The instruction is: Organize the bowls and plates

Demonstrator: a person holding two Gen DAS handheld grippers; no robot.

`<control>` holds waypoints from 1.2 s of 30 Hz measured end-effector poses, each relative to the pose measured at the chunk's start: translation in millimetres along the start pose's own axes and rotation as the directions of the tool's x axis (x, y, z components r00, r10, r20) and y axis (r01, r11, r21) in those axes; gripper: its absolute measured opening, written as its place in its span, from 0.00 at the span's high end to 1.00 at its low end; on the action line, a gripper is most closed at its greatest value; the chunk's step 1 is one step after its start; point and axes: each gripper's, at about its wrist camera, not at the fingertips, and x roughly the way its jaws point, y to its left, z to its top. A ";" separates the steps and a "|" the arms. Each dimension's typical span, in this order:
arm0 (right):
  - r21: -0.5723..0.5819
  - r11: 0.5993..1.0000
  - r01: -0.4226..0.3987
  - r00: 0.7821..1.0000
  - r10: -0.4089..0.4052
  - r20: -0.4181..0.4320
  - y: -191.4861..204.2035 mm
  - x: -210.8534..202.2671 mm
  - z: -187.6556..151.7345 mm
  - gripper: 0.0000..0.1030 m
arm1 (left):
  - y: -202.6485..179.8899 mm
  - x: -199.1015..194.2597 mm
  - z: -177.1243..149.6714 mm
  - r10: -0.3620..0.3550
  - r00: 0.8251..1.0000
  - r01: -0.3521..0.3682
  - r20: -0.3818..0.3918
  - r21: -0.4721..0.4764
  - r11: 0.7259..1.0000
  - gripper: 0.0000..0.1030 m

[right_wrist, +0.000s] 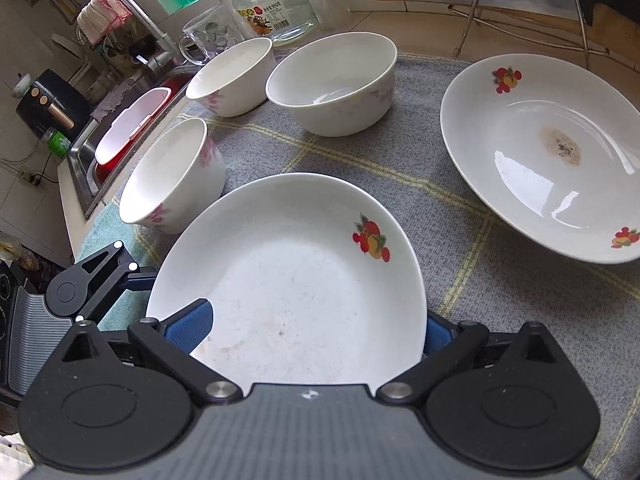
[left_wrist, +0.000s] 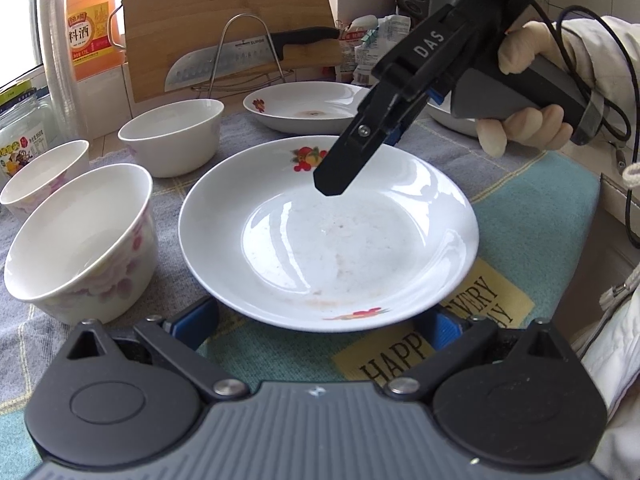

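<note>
between the left gripper's (left_wrist: 316, 320) fingers (left_wrist: 192, 320), which are spread wide, sits the near rim of a white fruit-print plate (left_wrist: 328, 240). it lies flat on the cloth, and i can't tell if the blue pads actually touch it or just flank it. over the far side of that same plate hangs the right gripper (left_wrist: 328, 184), tilted down, held by a gloved hand (left_wrist: 524, 128). from its own camera the right gripper (right_wrist: 316, 332) has its fingers (right_wrist: 192, 326) spread too, with the plate (right_wrist: 304, 288) filling the gap between them; the rim looks close to both pads, but contact isn't clear.

just left of the left fingers stands a bowl with pink flowers (left_wrist: 80, 244), and beyond it, another pink-flower bowl (left_wrist: 44, 176) and a plain white bowl (left_wrist: 172, 140). past the plate, further from the fingers, is a second fruit-print plate (left_wrist: 304, 108) with a brown stain in its middle, apart from the first one. everything sits on a grey checked cloth (left_wrist: 248, 124) that turns teal nearer the fingers, spread over the table.

further back: a cutting board (left_wrist: 224, 12) leaning upright, a knife (left_wrist: 256, 52) on a wire rack, and a bottle of cooking wine (left_wrist: 90, 20). off to the right gripper's left there's a sink (right_wrist: 92, 160).
</note>
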 end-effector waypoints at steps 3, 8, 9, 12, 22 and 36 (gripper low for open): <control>0.010 0.999 -0.032 0.999 0.032 -0.030 -4.4 1.8 7.2 0.00 | -0.3 -0.5 -0.7 -0.004 1.000 0.004 0.001 0.005 1.000 0.00; 0.026 0.998 -0.061 0.995 0.063 -0.073 -7.6 6.3 17.7 0.00 | 0.9 0.0 0.1 -0.012 1.000 0.012 -0.003 0.018 1.000 0.00; 0.030 0.997 -0.065 0.995 0.067 -0.080 -8.0 6.2 19.4 0.00 | 0.4 0.0 0.6 -0.011 1.000 0.011 -0.002 0.023 1.000 0.00; 0.034 0.997 -0.068 0.993 0.071 -0.094 -8.6 7.4 22.7 0.00 | -1.0 0.0 1.4 -0.007 1.000 0.007 0.001 0.039 0.999 0.00; 0.036 0.997 -0.072 0.991 0.076 -0.112 -9.3 9.8 27.3 0.00 | -2.2 -0.8 2.8 -0.015 1.000 0.015 0.004 0.081 0.997 0.02; 0.024 0.998 -0.064 0.990 0.067 -0.122 -7.1 12.0 29.2 0.00 | 10.2 2.9 7.4 -0.076 0.997 0.077 -0.014 0.078 0.994 0.02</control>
